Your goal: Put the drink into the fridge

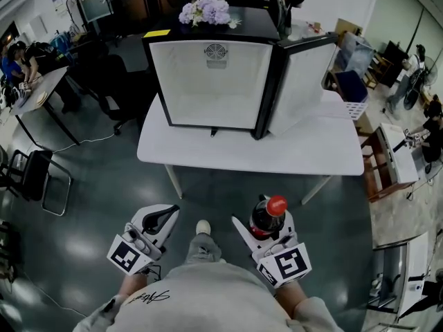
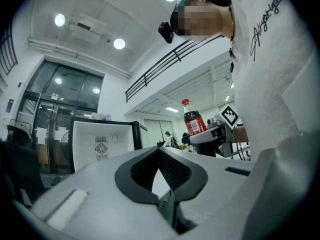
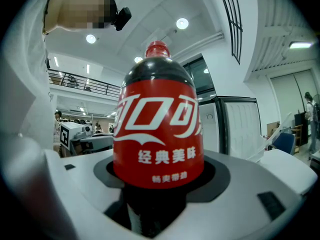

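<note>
r hand-held gripper (image 1: pixel 266 228) clamped low on drink (image 1: pixel 268 215); l hand-held gripper (image 1: pixel 161 220) jaws together, empty. risk: top-heavy drink tilts, clips fridge (image 1: pixel 214 81) frame at 12 o'clock.

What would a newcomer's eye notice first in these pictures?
The dark cola bottle with red cap and red label stands clamped in the right gripper, low in the head view. Ahead, on the white table, sits the black mini fridge, its door open, with lilac flowers on top.

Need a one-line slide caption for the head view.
Right hand-held gripper holds a cola bottle upright; left hand-held gripper shut and empty; the open mini fridge stands ahead on a white table.
</note>
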### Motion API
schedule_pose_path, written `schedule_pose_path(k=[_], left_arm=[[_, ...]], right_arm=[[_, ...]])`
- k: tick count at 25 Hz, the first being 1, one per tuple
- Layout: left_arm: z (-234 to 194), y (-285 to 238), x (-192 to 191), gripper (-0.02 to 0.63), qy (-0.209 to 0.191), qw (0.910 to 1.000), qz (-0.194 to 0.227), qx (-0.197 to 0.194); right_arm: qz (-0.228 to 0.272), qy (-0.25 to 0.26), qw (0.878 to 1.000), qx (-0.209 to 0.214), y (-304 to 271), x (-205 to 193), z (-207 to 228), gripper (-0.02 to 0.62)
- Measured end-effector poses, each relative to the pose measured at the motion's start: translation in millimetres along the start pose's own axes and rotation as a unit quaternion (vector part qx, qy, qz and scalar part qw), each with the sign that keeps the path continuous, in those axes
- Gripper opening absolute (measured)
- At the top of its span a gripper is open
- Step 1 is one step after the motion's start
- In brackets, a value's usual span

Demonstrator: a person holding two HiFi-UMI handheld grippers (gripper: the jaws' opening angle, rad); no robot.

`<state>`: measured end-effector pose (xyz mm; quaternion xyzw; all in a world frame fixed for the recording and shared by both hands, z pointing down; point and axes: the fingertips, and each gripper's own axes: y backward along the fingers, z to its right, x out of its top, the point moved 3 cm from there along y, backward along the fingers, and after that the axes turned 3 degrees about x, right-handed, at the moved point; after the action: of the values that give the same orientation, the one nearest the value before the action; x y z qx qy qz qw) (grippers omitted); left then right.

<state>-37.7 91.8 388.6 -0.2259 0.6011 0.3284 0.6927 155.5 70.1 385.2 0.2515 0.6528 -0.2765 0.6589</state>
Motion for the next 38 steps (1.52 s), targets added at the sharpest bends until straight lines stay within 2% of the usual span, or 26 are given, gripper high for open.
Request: schedule_pose_path(k=[16,38], left_arm=[[-41.8,-25.6,-13.4,0.003,0.005,0.9999,0.004,-0.011],[-125.5,-74.3,-25.7,0.003,0.005,0.9996,0.004,-0.029]], right_arm=[[0.0,0.001,1.0,-0.011,-41.2,2.1,23.9,0.313],[0.003,0.006,1.0,-0.011,-123.1,12.2,64.5,0.313]])
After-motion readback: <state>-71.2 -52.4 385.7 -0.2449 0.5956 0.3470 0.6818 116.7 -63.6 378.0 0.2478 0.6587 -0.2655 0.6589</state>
